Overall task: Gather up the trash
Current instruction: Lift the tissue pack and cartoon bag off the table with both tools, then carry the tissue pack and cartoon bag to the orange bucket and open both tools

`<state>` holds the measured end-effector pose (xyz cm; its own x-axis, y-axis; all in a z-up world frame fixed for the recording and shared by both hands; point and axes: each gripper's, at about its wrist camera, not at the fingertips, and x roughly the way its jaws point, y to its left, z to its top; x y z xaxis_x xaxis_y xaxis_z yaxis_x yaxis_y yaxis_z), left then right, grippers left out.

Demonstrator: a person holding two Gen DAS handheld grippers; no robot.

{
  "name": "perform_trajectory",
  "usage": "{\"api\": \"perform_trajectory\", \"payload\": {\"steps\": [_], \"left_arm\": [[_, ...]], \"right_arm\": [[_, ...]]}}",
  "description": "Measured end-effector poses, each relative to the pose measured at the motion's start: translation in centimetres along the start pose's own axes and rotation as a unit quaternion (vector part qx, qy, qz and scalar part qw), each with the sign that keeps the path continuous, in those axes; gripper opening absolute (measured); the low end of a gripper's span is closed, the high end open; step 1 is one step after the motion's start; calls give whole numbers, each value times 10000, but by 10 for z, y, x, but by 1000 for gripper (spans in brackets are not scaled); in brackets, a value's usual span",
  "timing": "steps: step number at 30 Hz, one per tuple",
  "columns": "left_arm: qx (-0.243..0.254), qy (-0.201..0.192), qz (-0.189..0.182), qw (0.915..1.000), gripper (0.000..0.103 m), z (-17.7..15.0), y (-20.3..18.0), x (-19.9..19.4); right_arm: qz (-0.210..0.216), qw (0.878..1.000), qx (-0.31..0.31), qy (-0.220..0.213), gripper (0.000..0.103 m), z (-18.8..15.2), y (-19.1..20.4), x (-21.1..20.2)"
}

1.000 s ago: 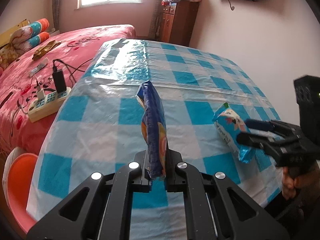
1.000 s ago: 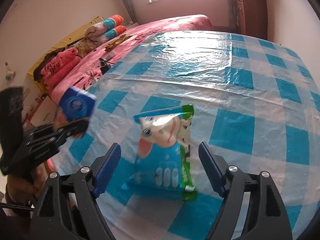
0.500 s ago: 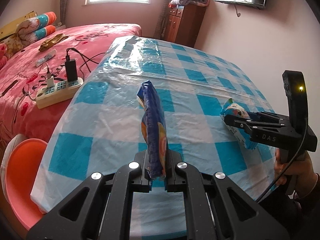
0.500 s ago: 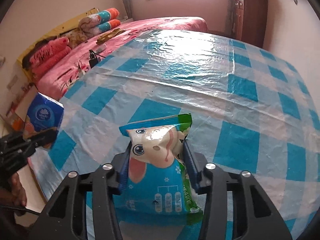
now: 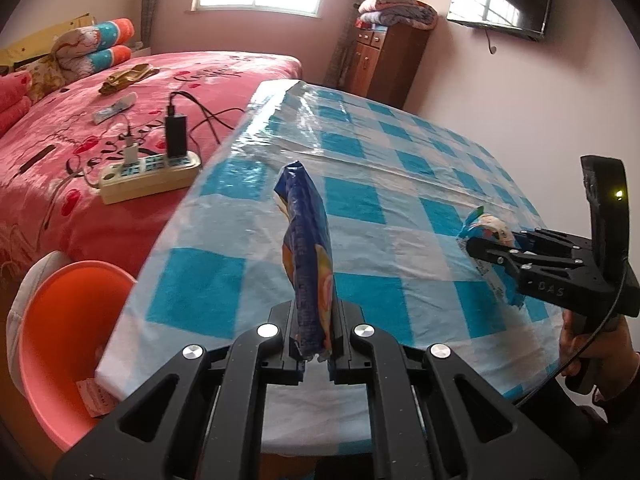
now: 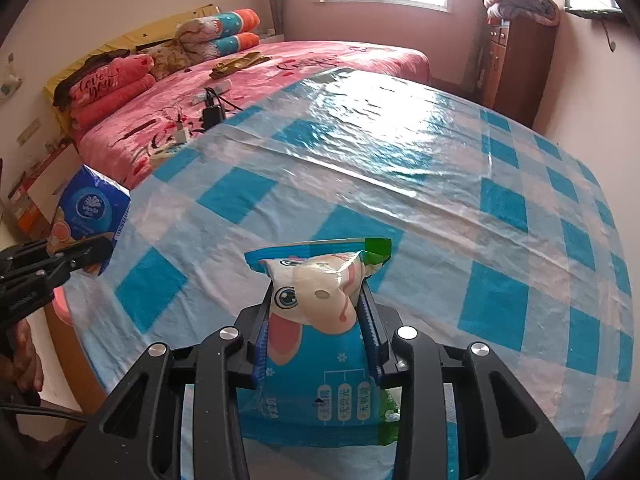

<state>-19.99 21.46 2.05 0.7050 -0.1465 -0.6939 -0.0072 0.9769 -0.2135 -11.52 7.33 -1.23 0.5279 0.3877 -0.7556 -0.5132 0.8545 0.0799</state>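
Note:
My left gripper (image 5: 313,322) is shut on a dark blue tissue pack (image 5: 306,240), held edge-on and upright above the near left edge of the checked table (image 5: 392,184). The pack also shows in the right wrist view (image 6: 92,216) with the left gripper (image 6: 86,254) at the far left. My right gripper (image 6: 316,322) is shut on a light blue snack bag with a cartoon animal (image 6: 320,312), lifted above the table's near edge. In the left wrist view that bag (image 5: 486,236) and the right gripper (image 5: 476,246) are at the right.
An orange bin with a white liner (image 5: 60,336) stands on the floor at the table's left, with a scrap inside. A pink bed (image 5: 100,120) carries a power strip (image 5: 148,174) and chargers. A wooden cabinet (image 5: 384,60) stands behind the table.
The right gripper closed on the snack bag and lifted it off the table. Both grippers pulled back toward the near edge, and the left one moved toward the bin side with its pack.

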Motion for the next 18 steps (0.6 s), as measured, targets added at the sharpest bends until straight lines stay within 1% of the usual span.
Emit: {"api": "perform_trajectory", "payload": {"steps": [6, 13, 18], "left_arm": [[-129, -109, 263, 9995, 9, -2, 19, -14], [-312, -209, 694, 9969, 9, -5, 47, -32], [-481, -207, 1010, 9935, 9, -10, 70, -40]], "right_arm": [[299, 9995, -88, -54, 38, 19, 21, -4], [774, 9961, -419, -81, 38, 43, 66, -3], [1234, 9900, -679, -58, 38, 61, 106, 2]]}}
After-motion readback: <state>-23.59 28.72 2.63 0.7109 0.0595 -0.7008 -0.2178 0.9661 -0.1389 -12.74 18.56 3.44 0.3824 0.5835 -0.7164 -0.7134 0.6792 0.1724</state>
